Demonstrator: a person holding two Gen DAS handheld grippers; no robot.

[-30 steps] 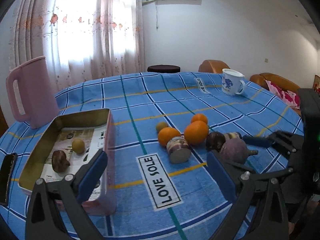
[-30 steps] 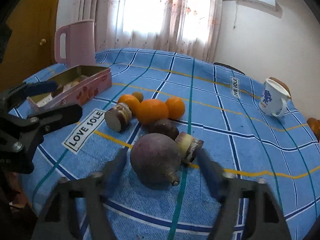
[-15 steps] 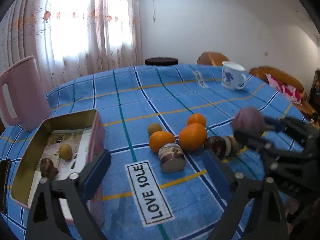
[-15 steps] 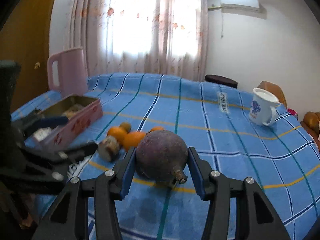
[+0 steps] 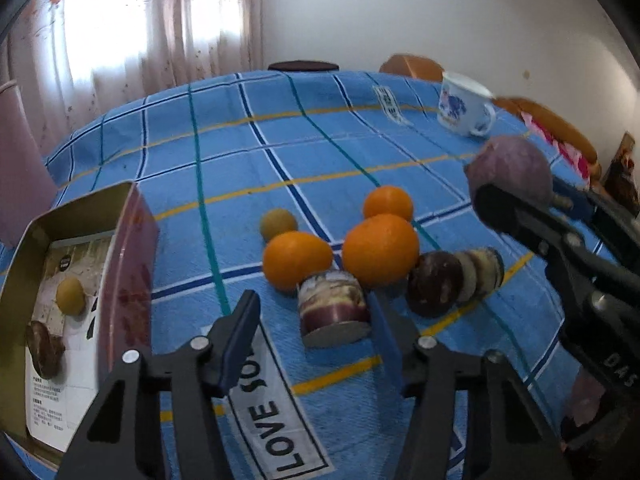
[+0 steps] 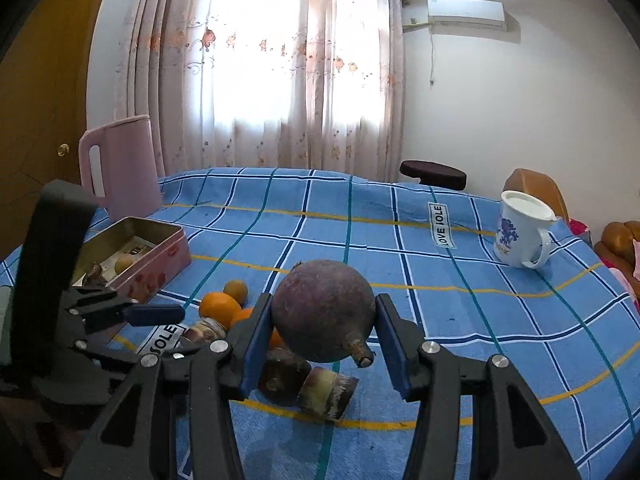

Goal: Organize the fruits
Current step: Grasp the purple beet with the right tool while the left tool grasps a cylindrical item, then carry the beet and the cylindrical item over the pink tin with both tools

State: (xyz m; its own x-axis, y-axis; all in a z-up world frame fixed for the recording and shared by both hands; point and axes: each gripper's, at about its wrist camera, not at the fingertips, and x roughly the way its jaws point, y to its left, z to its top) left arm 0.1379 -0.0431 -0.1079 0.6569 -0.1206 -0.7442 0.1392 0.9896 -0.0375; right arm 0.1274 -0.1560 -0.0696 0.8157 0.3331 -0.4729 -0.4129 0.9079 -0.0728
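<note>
My right gripper is shut on a round purple fruit and holds it above the table; it also shows in the left wrist view. My left gripper is open, its jaws either side of a short purple cut piece lying on the cloth. Behind that lie three oranges, a small yellow fruit and a dark round fruit with another cut piece. A pink tin at the left holds a yellow fruit and a dark fruit.
The table has a blue checked cloth. A white mug stands at the far right. A pink jug stands behind the tin. Chairs and a stool stand beyond the table's far edge.
My right gripper closed on the purple fruit and lifted it off the table. My left gripper moved forward and its jaws now flank the cut piece.
</note>
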